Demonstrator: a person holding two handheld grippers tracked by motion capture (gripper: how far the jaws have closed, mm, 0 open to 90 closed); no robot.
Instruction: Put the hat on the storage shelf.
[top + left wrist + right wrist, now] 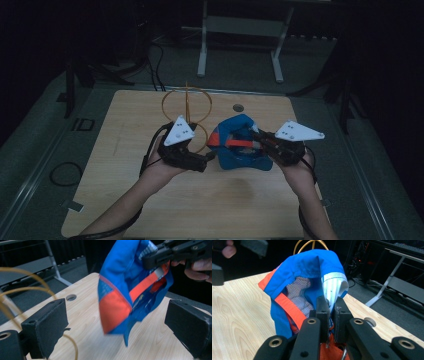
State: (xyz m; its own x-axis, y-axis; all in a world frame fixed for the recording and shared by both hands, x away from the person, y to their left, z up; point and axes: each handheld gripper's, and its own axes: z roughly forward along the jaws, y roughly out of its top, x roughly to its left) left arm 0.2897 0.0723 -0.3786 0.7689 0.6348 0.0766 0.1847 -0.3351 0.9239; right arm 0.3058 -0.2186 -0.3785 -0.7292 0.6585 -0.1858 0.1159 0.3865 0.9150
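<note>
A small blue garment (240, 147) with orange panels and a mesh lining hangs over the middle of the wooden table (150, 200), its lower edge near the tabletop. My right gripper (256, 137) comes in from the right and is shut on a white-striped fold of the garment (312, 267), seen between the pinched jaws of the right gripper (331, 307). My left gripper (209, 157) stands open just left of the garment. In the left gripper view the garment (120, 277) hangs between and beyond the wide-apart jaws of the left gripper (120, 327), touching neither pad.
An orange wire frame of loops (187, 107) stands on the table behind my left gripper. A round hole (238, 107) sits near the table's far edge. A white desk frame (240, 30) stands on the floor beyond, and a cable loop (65, 172) lies at the left.
</note>
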